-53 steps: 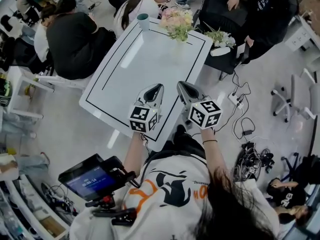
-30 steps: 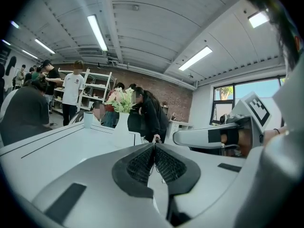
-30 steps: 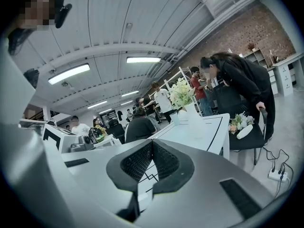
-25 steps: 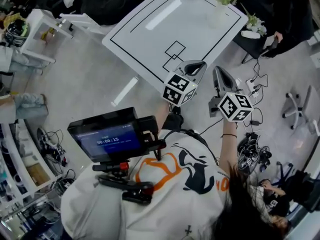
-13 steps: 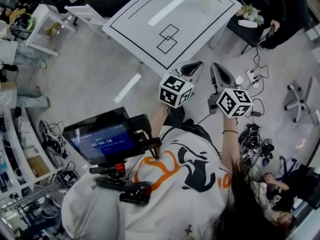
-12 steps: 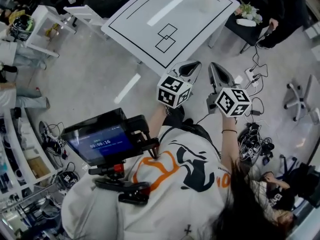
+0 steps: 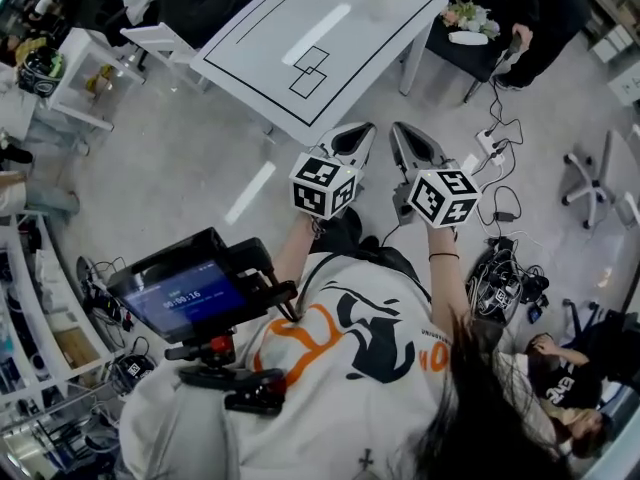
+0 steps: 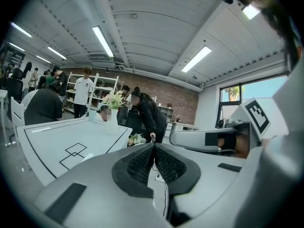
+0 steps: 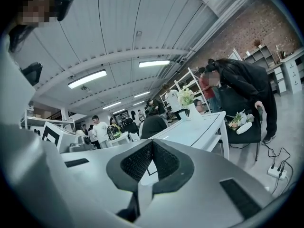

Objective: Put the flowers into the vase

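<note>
Left gripper (image 7: 356,131) and right gripper (image 7: 402,130) are both clenched and empty, mid-frame over the floor. At the far edge of the white rectangular table (image 7: 250,48), the white vase (image 8: 111,119) holds upright flowers (image 8: 113,99), blooms up. A loose flower bunch (image 7: 462,16) lies flat on the black chair (image 7: 440,50), upper right. This fits either fetching or finished. If stems are handled, clamp low and keep them vertical.

desk (image 7: 250,53): white, black border lines, two outlined squares
flowers (image 7: 463,15): pink-white, green leaves
shirt (image 7: 300,388): white, orange-black print
</note>
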`<action>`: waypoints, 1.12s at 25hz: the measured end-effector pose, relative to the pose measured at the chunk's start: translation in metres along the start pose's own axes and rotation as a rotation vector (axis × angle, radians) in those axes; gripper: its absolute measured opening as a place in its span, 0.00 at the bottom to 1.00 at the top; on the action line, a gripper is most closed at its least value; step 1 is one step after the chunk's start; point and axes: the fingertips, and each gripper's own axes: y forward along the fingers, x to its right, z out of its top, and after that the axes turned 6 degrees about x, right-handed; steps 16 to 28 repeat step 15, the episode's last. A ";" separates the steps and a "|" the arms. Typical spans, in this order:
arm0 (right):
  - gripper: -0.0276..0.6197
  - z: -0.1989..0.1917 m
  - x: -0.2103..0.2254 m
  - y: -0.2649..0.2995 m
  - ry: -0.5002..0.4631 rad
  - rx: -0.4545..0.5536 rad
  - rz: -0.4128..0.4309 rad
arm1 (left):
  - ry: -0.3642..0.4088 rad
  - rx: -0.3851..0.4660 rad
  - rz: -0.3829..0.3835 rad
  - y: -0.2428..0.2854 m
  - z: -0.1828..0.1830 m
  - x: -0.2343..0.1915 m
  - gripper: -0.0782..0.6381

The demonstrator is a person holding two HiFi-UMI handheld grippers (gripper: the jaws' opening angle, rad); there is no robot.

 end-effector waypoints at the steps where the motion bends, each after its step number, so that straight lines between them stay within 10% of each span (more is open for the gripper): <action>1: 0.06 0.001 -0.002 -0.003 0.001 0.004 0.002 | 0.005 0.001 0.000 -0.002 0.000 0.003 0.12; 28: 0.06 0.006 -0.006 -0.022 -0.001 0.039 0.000 | 0.009 0.002 -0.005 -0.008 -0.001 0.020 0.12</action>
